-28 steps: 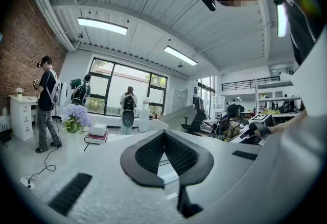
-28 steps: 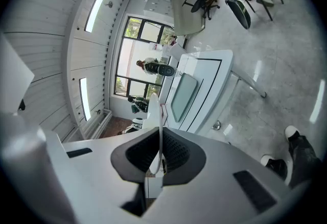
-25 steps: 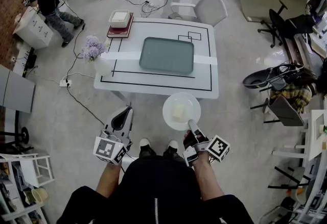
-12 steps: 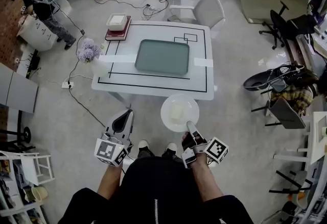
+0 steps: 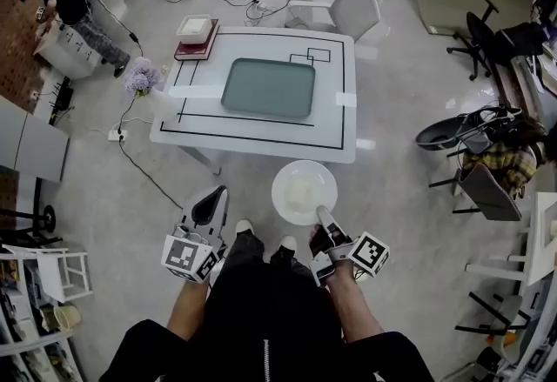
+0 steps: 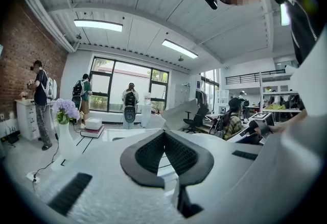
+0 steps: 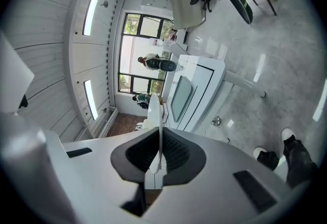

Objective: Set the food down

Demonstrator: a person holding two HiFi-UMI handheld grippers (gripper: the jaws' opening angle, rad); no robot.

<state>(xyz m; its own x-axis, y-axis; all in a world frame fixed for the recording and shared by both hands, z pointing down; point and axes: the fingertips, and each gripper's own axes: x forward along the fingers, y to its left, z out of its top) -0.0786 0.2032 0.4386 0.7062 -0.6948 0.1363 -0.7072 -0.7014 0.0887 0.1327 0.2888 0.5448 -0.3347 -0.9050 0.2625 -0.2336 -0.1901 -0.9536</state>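
A white plate (image 5: 305, 191) carries a pale block of food (image 5: 302, 191). My right gripper (image 5: 321, 215) is shut on the plate's near rim and holds it level above the floor, short of the white table (image 5: 261, 135). In the right gripper view the plate (image 7: 160, 131) shows edge-on between the pads, with the table (image 7: 204, 85) and its green tray (image 7: 180, 96) beyond. My left gripper (image 5: 211, 197) is shut and empty, low at the left. In its own view the left gripper (image 6: 164, 134) has its pads touching.
A green tray (image 5: 268, 87) lies in the middle of the table. At the table's left edge stands a vase of purple flowers (image 5: 139, 76), and a white box on a book (image 5: 194, 30) sits at the far left corner. A chair (image 5: 352, 10) stands behind. People are at the back left.
The table has drifted a little left and up in the head view, and one foot has stepped forward. The plate stays held in the right gripper; the left stays shut.
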